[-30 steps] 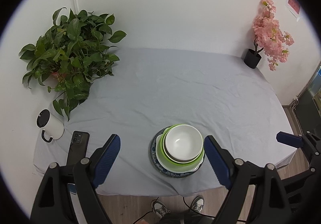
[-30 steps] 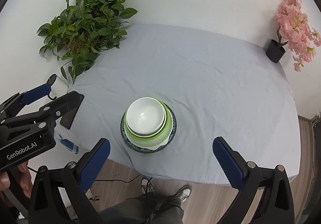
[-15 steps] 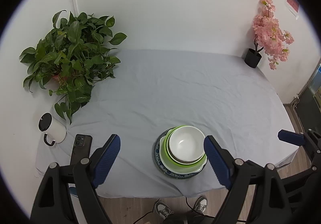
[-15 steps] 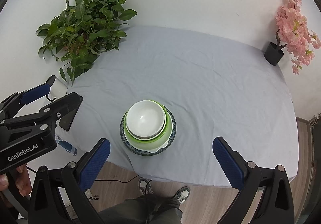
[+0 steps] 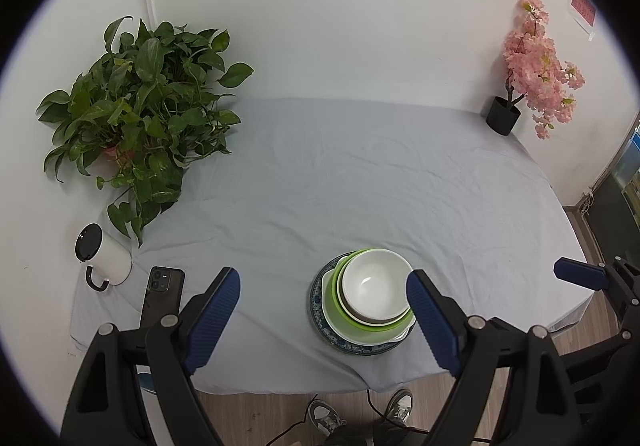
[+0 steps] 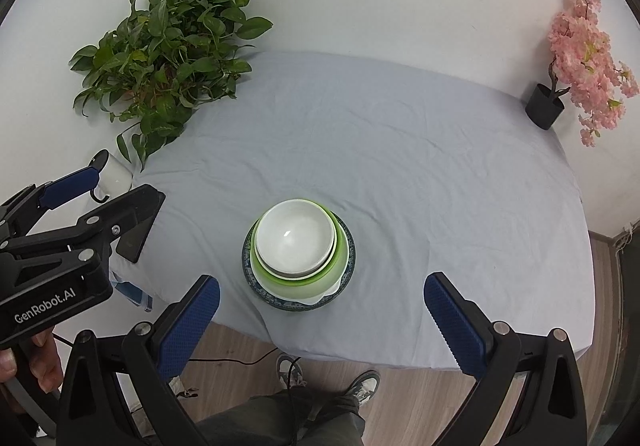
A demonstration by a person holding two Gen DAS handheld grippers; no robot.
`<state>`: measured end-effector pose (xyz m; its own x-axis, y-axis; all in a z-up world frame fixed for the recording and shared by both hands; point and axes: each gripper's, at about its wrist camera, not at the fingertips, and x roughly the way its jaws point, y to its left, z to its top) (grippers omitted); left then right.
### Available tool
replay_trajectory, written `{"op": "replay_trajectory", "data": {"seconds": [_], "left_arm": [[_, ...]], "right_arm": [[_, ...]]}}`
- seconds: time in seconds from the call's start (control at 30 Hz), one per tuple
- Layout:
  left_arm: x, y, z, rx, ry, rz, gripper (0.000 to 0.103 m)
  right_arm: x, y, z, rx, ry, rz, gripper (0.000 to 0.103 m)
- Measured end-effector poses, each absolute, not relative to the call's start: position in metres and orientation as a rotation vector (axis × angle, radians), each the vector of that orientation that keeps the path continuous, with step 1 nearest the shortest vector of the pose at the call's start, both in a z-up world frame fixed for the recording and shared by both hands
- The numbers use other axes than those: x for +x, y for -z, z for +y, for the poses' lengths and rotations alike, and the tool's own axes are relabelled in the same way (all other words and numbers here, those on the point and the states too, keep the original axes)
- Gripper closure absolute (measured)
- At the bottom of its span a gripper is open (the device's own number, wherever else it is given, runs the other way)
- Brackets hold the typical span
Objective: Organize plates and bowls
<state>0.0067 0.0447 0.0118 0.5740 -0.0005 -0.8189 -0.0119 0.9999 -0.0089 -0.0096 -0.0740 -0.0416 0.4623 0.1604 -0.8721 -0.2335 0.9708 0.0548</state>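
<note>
A stack of dishes stands near the table's front edge: a white bowl (image 5: 376, 284) (image 6: 295, 236) nests in a green bowl (image 5: 344, 316) (image 6: 300, 282), over a white dish and a blue patterned plate (image 5: 320, 326) (image 6: 348, 258). My left gripper (image 5: 323, 316) is open and held above and in front of the stack, empty. My right gripper (image 6: 321, 320) is open too, high above the front edge, nothing between its fingers. In the right wrist view the left gripper (image 6: 80, 202) shows at the left, held by a hand.
A grey cloth covers the table (image 5: 360, 174). A leafy green plant (image 5: 140, 106) sits at the back left, a pink flowering plant in a black pot (image 5: 532, 78) at the back right. A white mug (image 5: 104, 258) and a black phone (image 5: 160, 294) lie at the left. The person's shoes (image 6: 320, 378) show below.
Both views have shifted slightly; the stack sits a little more to the right in the left wrist view and lower in the right wrist view. Both grippers stay open and the dishes have not moved.
</note>
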Motion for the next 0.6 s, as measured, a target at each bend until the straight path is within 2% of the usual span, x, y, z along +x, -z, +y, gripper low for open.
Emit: {"op": "replay_trajectory", "data": {"seconds": [0.6], "left_arm": [[0.0119, -0.0073, 0.0541, 0.002, 0.003, 0.955, 0.018]], "right_arm": [[-0.0079, 0.0451, -0.0689, -0.094, -0.274, 1.043, 0.0]]}}
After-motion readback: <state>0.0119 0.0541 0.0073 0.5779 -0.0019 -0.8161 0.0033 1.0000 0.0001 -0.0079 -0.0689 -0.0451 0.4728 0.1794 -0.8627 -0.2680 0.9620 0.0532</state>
